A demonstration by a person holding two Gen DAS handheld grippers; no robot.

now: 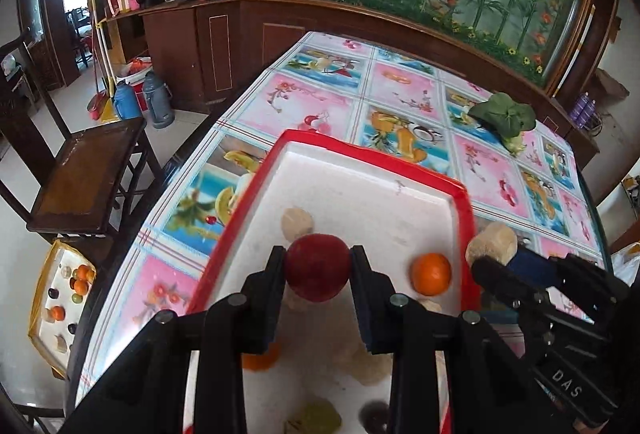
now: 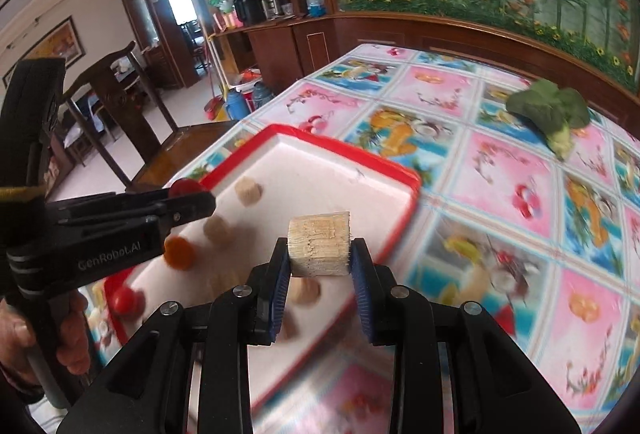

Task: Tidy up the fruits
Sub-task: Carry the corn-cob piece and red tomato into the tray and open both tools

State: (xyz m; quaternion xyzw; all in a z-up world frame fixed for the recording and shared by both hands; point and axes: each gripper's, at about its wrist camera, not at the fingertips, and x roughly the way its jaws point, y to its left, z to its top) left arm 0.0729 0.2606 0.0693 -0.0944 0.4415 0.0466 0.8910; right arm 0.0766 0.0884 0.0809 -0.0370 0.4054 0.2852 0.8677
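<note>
Fingers, left gripper [image 1: 318, 266]: clamped on a red apple [image 1: 317, 266], pads bearing on its two flanks, fruit held above the red-rimmed tray [image 1: 464, 209].

Fingers, right gripper [image 2: 319, 261]: clamped on a pale wooden block [image 2: 319, 245], pads on two opposite flat faces, block held over the tray's near right edge.

Tray, white inside, red rim, resting on the bench [image 1: 404, 105] with its patterned cloth. Contents, as far as blur allows: an orange [image 1: 431, 273] near the right wall, several pale blocks, further small fruits toward the near end; exact count cannot be told.

Leafy green vegetable [image 2: 550, 113]: lying on the bench well apart from the tray, far right.

Handling notes, by judgement:
- Apple: round, smooth-skinned, firm but liable to bruise. Likely to roll once set down. Best taken across its widest part, as now, with moderate pressure only.
- Block: light, stiff, rough-grained, not slippery. Flat faces give a secure hold; little risk of damage.
- Orange: slightly yielding peel, will roll; take across the middle.

Second tray [image 1: 60, 298], yellow-edged, on the floor left of the bench, holds assorted small fruits.
</note>
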